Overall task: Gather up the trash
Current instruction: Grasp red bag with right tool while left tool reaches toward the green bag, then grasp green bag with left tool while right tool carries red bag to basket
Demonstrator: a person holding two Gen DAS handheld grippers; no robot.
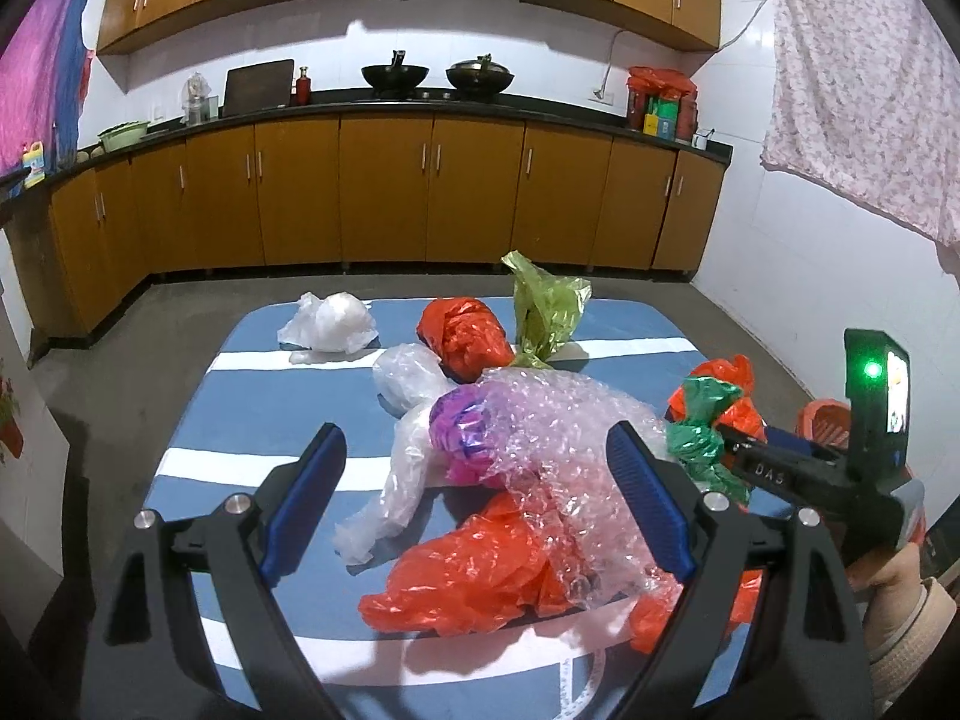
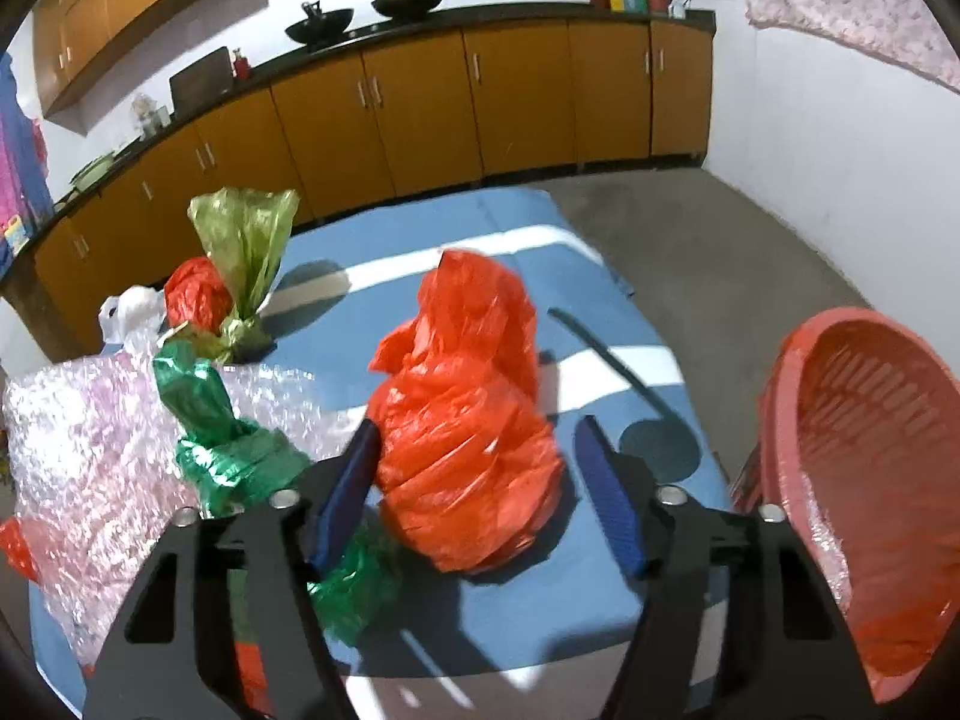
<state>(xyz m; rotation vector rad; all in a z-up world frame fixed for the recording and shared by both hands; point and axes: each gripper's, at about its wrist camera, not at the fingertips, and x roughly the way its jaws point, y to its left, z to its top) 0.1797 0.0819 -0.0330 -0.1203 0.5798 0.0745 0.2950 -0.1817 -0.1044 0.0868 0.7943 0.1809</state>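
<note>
With our right tool [image 2: 474,483] spread open around the red bag [image 2: 468,420] at frame centre on the tabletop [image 2: 600,312], and our left tool [image 1: 477,498] open too, closing may snag the green bag [image 2: 222,438] beside it.

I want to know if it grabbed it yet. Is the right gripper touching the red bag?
Touching. In the right wrist view the right gripper's left finger presses against the red bag; the right finger stands apart.
</note>
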